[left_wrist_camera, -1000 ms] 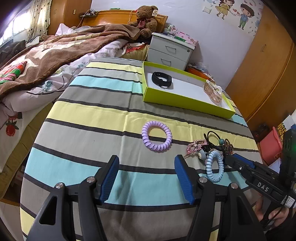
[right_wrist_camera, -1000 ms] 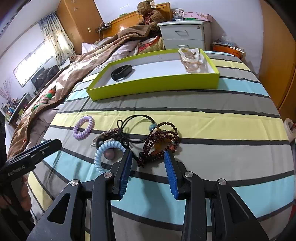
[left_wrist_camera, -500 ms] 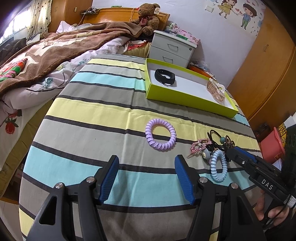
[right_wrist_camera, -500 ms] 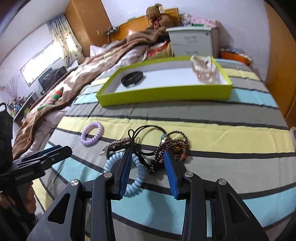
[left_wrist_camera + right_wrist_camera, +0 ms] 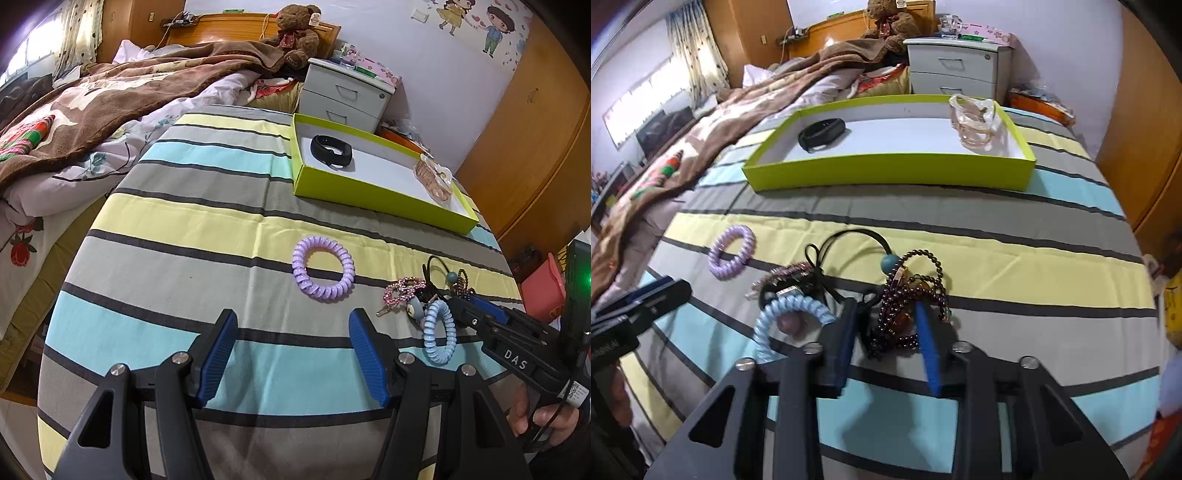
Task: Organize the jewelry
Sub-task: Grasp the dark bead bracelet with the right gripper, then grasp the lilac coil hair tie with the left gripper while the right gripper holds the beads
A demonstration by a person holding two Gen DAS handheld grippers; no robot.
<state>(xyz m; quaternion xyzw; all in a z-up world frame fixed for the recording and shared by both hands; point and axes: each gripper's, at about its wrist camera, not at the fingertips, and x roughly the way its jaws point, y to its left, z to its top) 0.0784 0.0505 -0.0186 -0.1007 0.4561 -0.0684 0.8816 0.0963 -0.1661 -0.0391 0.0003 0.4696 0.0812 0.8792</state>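
While closing over a striped bedspread [image 5: 997, 258], pointed steeply down: right gripper [image 5: 884, 306], its blue pads either side of a dark beaded bracelet [image 5: 905, 295], beads between the jaws but not yet clamped tight, edges there smeared by blur. Lay heaped with a black cord carrying a teal bead [image 5: 890, 262], just beside a pale blue spiral hair tie [image 5: 798, 304] and a pink rhinestone clip [image 5: 402, 290]. Set apart to the left of that heap on a yellow stripe: a purple spiral hair tie [image 5: 325, 293], flat and alone. Hung short of the purple tie with jaws spread wide and nothing between them: left gripper [image 5: 292, 317]. Placed farther back on the bed: a lime green tray [image 5: 886, 171], with a black band [image 5: 822, 134] near its left end and a cluster of clear pale bracelets [image 5: 975, 122] in its far right corner. Seen at the lower right edge of the left wrist view: a hand [image 5: 546, 417] wrapped round the right gripper's handle
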